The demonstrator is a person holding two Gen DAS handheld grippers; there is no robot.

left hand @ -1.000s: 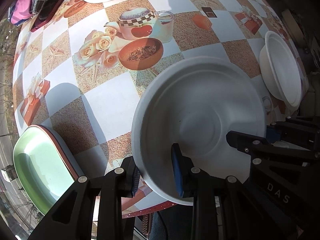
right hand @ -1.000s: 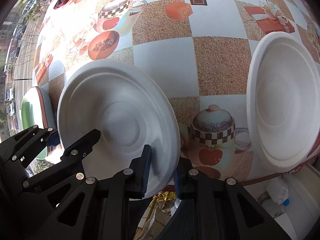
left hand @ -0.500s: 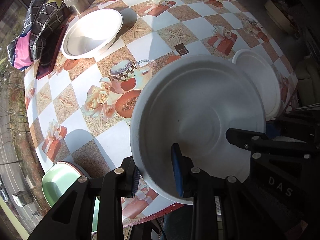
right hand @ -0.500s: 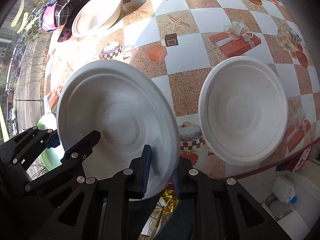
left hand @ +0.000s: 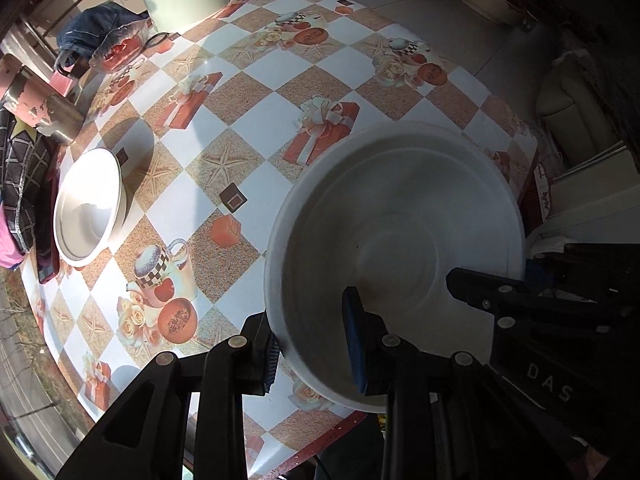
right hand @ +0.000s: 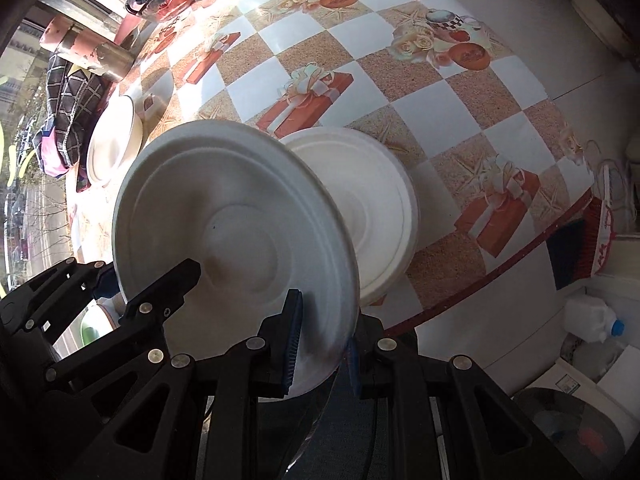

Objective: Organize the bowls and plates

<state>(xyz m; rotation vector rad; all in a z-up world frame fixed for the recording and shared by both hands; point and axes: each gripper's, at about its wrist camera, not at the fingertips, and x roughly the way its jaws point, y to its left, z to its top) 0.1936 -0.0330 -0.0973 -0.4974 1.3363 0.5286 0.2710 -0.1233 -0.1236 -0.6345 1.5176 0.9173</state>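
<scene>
held plate above table | second plate behind (partly hidden) | bowl far left

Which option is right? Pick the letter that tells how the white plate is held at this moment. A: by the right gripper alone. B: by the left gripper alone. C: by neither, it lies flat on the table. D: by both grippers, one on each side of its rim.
D: the left gripper and the right gripper each clamp the rim of the white plate, which is raised above the table.
</scene>
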